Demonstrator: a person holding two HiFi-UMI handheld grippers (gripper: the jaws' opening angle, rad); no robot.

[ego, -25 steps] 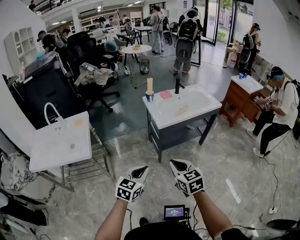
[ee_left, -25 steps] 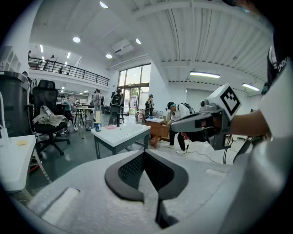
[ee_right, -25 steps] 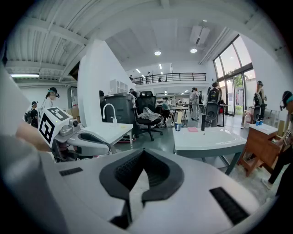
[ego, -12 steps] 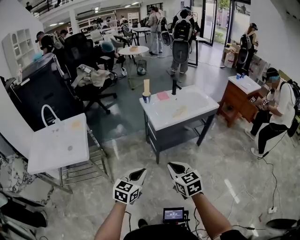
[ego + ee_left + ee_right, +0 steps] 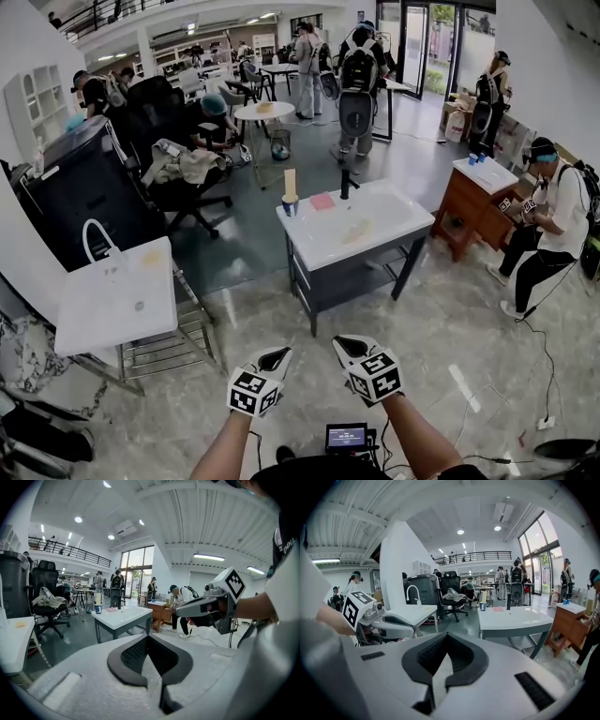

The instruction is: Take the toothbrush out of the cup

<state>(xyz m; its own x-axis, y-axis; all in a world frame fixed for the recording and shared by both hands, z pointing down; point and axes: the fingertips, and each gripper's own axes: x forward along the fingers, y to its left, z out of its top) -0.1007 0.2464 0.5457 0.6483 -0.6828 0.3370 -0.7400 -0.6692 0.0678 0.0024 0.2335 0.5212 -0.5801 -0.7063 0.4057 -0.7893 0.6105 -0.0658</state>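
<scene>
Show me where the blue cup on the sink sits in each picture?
Head view: blue cup at the white sink's far left corner, above centre.
Left gripper view: left of centre, small.
Right gripper view: just right of centre.
Shared landmark: the black faucet to its right.

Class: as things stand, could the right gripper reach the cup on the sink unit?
Probably not. The right gripper hangs well short, with floor between it and the sink unit; the cup stands on its far corner. Nothing blocks the way.

White grippers, blk jaws, marker cubes
</scene>
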